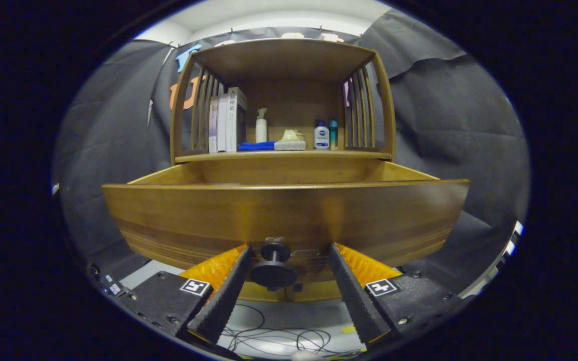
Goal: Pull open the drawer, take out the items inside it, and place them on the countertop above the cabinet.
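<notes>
Tongs [288,250]: spread apart, one finger on each side of the drawer knob, neither finger visibly pressing it.
Knob [274,265]: dark, round, mounted low at the centre of the drawer front, sitting between the fingertips.
Drawer [284,213]: wooden, pulled out from the cabinet towards the tongs; its front panel stands just ahead of the fingers. Contents are hidden behind the front panel.
Surface [284,155]: the cabinet top directly above the drawer, beyond the tongs.
Items on surface: upright books [228,120] at one side, white pump bottle [261,126], blue cloth [257,146], tissue box [290,142], two small bottles [326,134].
Cables [274,338]: loose on the floor below the fingers.
</notes>
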Motion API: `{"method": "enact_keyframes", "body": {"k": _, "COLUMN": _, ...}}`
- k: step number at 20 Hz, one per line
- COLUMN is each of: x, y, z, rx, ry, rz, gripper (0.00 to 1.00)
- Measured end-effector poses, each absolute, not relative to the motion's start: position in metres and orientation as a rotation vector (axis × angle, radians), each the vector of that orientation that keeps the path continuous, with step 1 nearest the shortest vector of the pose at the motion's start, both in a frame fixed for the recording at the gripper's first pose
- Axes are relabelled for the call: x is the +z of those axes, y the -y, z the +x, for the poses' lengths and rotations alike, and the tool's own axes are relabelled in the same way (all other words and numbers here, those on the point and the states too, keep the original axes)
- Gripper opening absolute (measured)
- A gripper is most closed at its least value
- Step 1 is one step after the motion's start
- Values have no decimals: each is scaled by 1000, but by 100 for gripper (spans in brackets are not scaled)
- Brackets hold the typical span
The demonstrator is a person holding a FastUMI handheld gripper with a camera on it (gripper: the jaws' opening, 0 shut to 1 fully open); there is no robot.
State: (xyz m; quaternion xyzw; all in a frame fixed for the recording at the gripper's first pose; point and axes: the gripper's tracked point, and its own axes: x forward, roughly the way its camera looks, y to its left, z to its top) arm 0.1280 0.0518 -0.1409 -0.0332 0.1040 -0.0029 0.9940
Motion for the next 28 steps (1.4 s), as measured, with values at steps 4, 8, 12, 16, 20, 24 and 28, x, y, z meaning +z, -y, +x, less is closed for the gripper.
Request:
{"method": "enact_keyframes", "body": {"k": 4, "x": -142, "y": -55, "z": 132, "rx": -5, "ry": -212, "rz": -64, "gripper": 98}}
{"method": "enact_keyframes", "body": {"k": 8, "x": -143, "y": -54, "z": 140, "rx": 8, "ry": -220, "rz": -57, "gripper": 100}}
{"method": "enact_keyframes", "body": {"k": 12, "x": -142, "y": -53, "z": 143, "rx": 20, "ry": -214, "rz": -58, "gripper": 100}}
{"method": "enact_keyframes", "body": {"k": 16, "x": -142, "y": -54, "z": 144, "rx": 11, "ry": -206, "rz": -72, "gripper": 100}}
{"method": "enact_keyframes", "body": {"k": 20, "x": -140, "y": -56, "z": 152, "rx": -2, "ry": -204, "rz": -80, "gripper": 99}}
{"method": "enact_keyframes", "body": {"k": 24, "x": -137, "y": -57, "z": 166, "rx": -6, "ry": -198, "rz": -86, "gripper": 100}}
{"method": "enact_keyframes", "body": {"k": 28, "x": -135, "y": -60, "z": 187, "rx": -7, "ry": -199, "rz": -76, "gripper": 99}}
